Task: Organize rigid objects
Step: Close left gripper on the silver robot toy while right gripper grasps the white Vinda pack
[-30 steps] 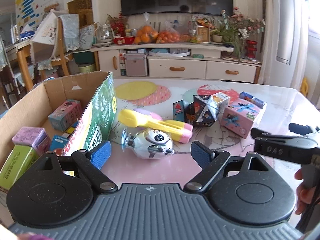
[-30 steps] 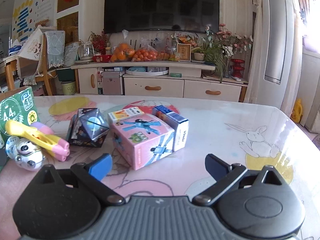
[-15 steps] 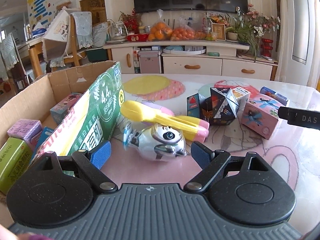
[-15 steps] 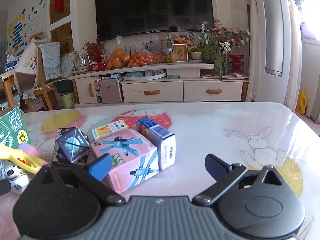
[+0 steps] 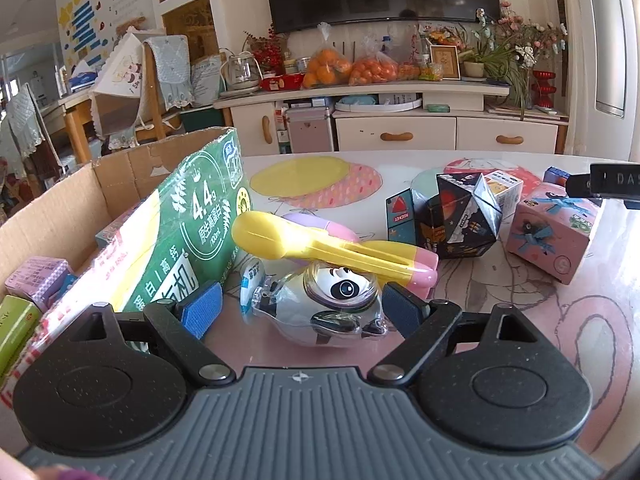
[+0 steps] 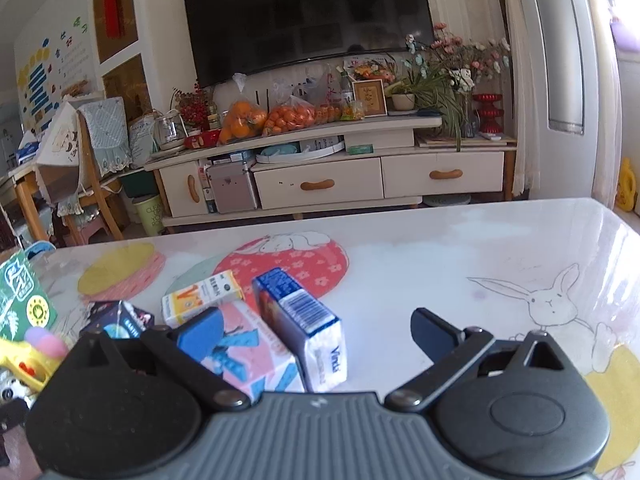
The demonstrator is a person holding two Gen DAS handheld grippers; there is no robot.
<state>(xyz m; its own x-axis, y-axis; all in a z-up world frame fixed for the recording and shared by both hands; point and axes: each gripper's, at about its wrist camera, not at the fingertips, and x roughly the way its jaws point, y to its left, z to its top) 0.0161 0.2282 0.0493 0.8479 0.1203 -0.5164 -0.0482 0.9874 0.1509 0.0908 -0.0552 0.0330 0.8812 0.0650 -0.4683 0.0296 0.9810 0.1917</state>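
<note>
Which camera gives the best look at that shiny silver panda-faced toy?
The left wrist view: the silver toy lies whole and close between the open left gripper fingers. The right wrist view catches only a sliver at its left edge.

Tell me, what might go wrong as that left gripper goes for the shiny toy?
The yellow clip rests across the silver toy, so lifting the toy could tip it off. The toy looks rounded and glossy, and may squirt from the open left gripper. The green carton flap is close and may get bumped.
</note>
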